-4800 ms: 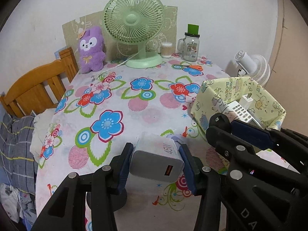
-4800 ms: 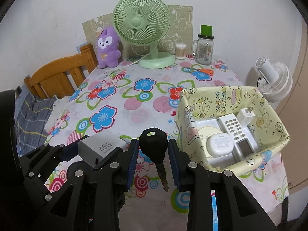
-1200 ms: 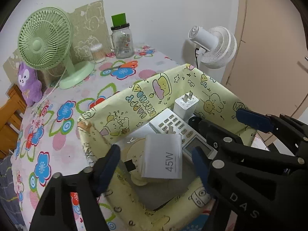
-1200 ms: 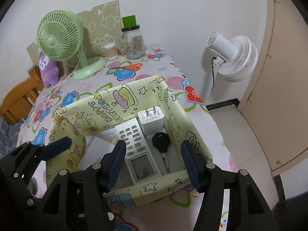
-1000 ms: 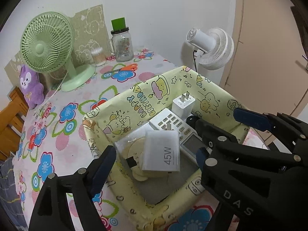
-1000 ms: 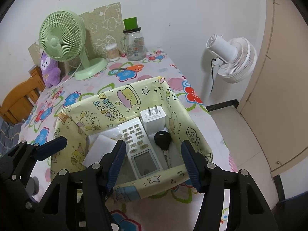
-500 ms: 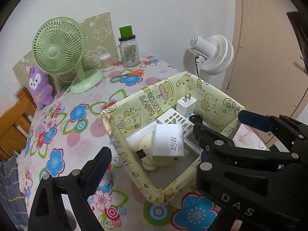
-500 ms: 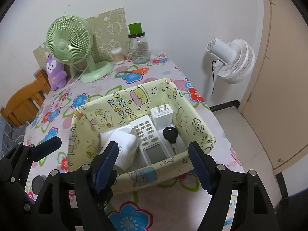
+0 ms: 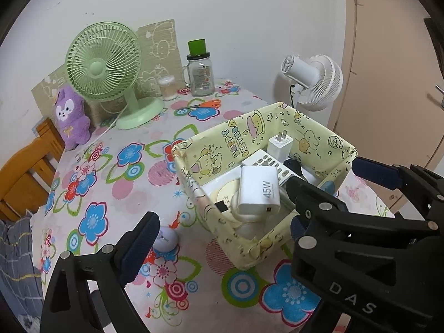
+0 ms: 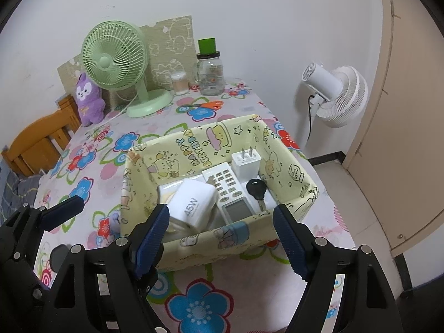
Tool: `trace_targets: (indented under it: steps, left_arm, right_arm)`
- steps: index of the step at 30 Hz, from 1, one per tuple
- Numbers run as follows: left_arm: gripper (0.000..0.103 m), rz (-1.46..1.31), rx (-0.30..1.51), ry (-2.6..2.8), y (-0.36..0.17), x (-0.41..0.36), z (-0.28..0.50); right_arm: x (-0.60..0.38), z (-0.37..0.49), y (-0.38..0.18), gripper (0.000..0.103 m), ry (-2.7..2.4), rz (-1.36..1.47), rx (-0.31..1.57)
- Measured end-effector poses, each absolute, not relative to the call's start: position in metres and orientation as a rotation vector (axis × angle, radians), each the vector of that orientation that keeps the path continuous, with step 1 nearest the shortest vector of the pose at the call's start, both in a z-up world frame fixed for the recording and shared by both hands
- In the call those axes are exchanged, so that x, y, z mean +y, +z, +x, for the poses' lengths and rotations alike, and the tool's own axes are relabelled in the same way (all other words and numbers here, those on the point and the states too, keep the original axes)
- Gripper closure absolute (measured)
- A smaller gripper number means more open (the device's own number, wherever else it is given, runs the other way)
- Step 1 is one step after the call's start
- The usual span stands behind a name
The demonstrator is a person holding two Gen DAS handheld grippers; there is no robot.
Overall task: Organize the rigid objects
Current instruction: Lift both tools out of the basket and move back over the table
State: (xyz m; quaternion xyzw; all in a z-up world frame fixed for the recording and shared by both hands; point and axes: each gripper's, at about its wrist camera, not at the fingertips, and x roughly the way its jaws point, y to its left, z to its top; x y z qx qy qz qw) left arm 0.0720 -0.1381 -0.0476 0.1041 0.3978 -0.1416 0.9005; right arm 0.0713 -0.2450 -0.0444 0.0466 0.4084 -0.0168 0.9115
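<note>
The yellow cartoon-print box [image 10: 244, 230] sits near the right edge of the desk [image 10: 91, 172], toward its front corner. Inside it the white 45W charger [image 10: 194, 199] lies tilted on top of a round cream item [image 9: 222, 194] that it mostly hides; what that item is cannot be made out. Beside the charger lies a white remote [image 10: 227, 191], then a black key [image 10: 256, 188] whose blade is partly hidden by the box's front wall. A small white plug adapter [image 10: 245, 163] stands upright, prongs up, against the far wall.

The left wrist view shows only the top of the key [image 9: 292, 163], the rest being covered by the right hand-held gripper [image 10: 220, 230]. That view alone shows a small white ball [image 9: 166, 240] on the desk just left of the box, partly behind a finger of the left hand-held gripper [image 9: 222, 230].

Both hand-held grippers hover in front of the box, jaws spread wide and holding nothing.

Along the back edge stand a green fan [image 10: 116, 55], a purple plush [image 10: 88, 97], a glass jar [image 10: 209, 69] and orange scissors [image 10: 212, 105]. A white fan [image 10: 335, 94] stands off the desk's right side.
</note>
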Motion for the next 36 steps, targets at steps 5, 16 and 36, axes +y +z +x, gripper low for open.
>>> trace_targets:
  steps: [5, 16, 36]
  left_arm:
    - [0.006, 0.204, 0.818, -0.281, -0.046, -0.128, 0.066]
    - [0.006, 0.189, 0.811, -0.249, -0.047, -0.104, 0.046]
    - [0.003, 0.156, 0.848, -0.17, -0.07, -0.046, 0.033]
  right_arm:
    - [-0.235, 0.063, -0.041, 0.021, -0.023, 0.089, 0.832]
    - [-0.21, 0.044, -0.039, 0.019, 0.007, 0.078, 0.815]
    - [-0.152, 0.034, -0.06, 0.019, 0.09, 0.068, 0.852]
